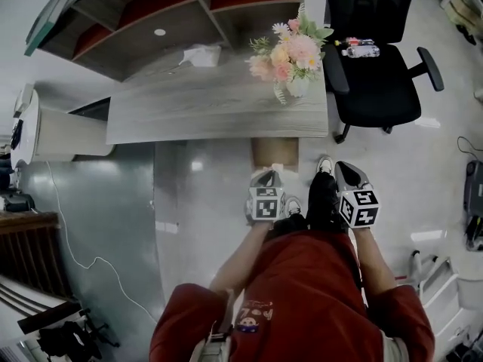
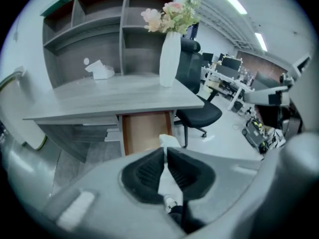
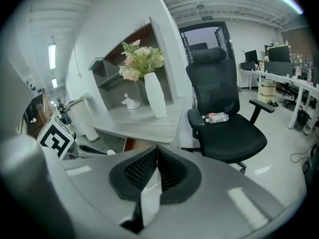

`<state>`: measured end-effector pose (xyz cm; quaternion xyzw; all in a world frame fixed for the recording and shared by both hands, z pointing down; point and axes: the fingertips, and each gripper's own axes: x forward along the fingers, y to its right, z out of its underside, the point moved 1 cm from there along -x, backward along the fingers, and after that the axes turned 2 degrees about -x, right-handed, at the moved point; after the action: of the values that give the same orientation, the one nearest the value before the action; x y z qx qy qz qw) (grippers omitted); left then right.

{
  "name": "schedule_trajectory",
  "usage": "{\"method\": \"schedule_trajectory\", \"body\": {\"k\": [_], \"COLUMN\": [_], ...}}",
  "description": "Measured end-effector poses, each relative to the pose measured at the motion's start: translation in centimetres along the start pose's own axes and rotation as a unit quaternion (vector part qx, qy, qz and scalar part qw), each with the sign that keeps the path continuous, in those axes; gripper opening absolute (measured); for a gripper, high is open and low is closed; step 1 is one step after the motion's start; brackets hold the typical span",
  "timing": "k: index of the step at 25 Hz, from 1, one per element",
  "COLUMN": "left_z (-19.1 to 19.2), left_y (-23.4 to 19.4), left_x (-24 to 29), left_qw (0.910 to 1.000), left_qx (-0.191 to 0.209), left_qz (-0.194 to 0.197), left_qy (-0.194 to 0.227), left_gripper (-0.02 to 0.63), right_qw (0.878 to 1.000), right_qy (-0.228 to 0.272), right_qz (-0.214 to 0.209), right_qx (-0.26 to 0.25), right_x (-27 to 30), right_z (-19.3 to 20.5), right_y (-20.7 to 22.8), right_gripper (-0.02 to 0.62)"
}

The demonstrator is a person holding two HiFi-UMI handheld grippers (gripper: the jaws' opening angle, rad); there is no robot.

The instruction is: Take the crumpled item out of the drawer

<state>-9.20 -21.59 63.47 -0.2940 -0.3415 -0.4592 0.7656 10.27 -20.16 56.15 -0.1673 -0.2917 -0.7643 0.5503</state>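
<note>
Under the grey desk (image 1: 219, 104) a wooden drawer (image 1: 275, 153) stands pulled out; the left gripper view shows its brown inside (image 2: 144, 131) with nothing in it. My left gripper (image 1: 270, 176) is just in front of the drawer, shut on a crumpled white item (image 2: 169, 141) that sticks out past the fingertips. A white bit of it (image 1: 277, 170) shows in the head view too. My right gripper (image 1: 343, 170) is beside the left one, to the right of the drawer. Its jaws (image 3: 156, 148) are shut with nothing between them.
A white vase of flowers (image 1: 293, 55) stands near the desk's right end, and a white tissue-like object (image 1: 200, 55) lies at the back by the shelf unit. A black office chair (image 1: 373, 66) with a bottle (image 1: 361, 49) on its seat stands right of the desk.
</note>
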Motion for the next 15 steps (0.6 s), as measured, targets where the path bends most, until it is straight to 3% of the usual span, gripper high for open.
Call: {"method": "schedule_trajectory", "body": {"k": [15], "left_z": [-2.8], "left_y": [0.1], "left_x": [-6.4], "left_qw": [0.9968], "left_qx": [-0.022], "left_qz": [0.004], "left_qy": [0.077], "left_gripper": [0.017], "right_qw": [1.0], "right_qy": [0.012], "right_qz": [0.009], "right_qx": [-0.02], "right_x": [-2.1], "right_z": [-0.6], "right_y": [-2.2], "right_gripper": [0.003]}}
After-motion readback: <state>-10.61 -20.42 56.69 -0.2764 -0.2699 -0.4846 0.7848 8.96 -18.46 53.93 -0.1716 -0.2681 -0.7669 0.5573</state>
